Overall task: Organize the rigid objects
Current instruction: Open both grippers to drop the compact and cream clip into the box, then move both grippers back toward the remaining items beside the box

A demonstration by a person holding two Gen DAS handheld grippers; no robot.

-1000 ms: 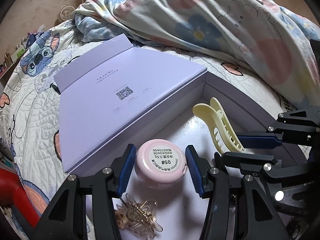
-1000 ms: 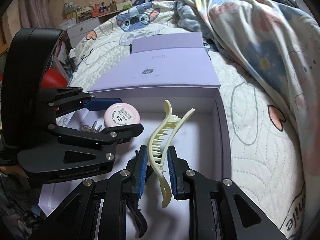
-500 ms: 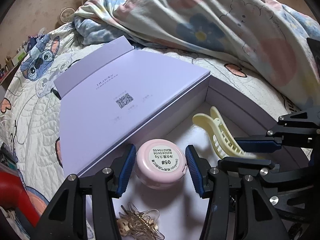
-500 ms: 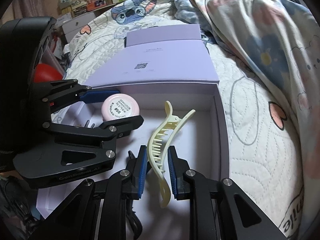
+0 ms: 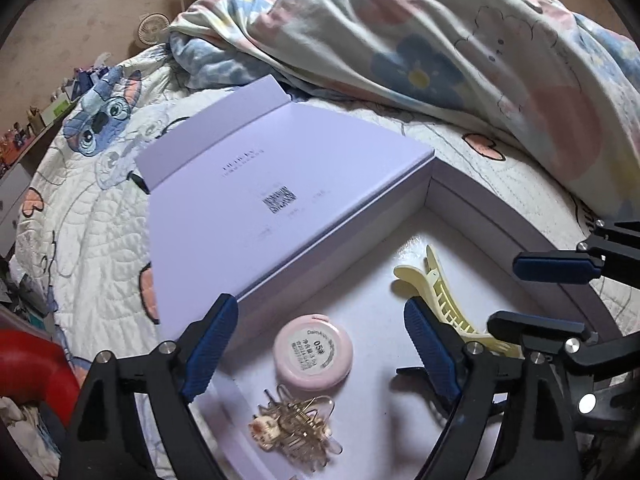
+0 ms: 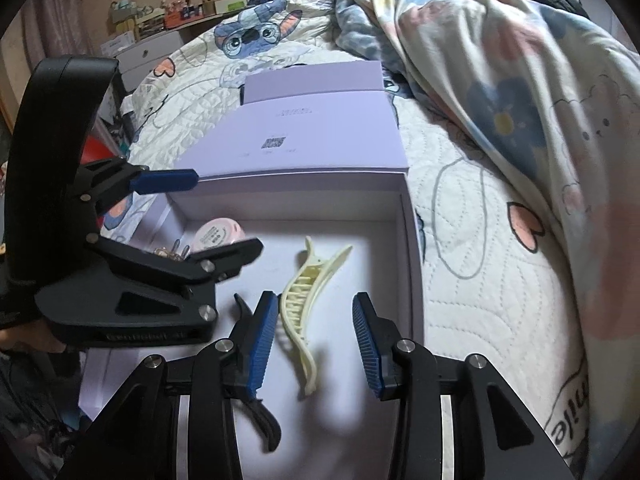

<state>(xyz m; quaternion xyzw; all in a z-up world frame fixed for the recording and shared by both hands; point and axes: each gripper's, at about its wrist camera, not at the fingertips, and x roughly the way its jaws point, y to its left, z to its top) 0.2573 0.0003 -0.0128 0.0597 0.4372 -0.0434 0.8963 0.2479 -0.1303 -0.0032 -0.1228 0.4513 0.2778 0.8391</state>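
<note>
An open lilac box (image 5: 492,216) (image 6: 412,248) lies on the bed, its lid (image 5: 276,204) (image 6: 304,140) folded back. On its white floor lie a round pink compact (image 5: 313,354) (image 6: 218,234), a pale yellow hair claw (image 5: 448,308) (image 6: 306,312), a bunch of gold hair clips (image 5: 298,430) (image 6: 172,252) and a black hair clip (image 6: 260,412). My left gripper (image 5: 320,344) is open, its fingers apart above the compact. My right gripper (image 6: 316,344) is open, its fingers on either side of the yellow claw, not touching it.
A crumpled floral duvet (image 5: 440,40) (image 6: 520,80) is piled behind and to the right of the box. The quilted bedspread (image 5: 92,208) (image 6: 480,280) surrounds the box. Shelves with small items (image 6: 180,12) stand beyond the bed. A red object (image 5: 32,368) sits at the left.
Both grippers have opened. The left let go of the pink compact and the right let go of the yellow claw; both now lie on the box floor.
</note>
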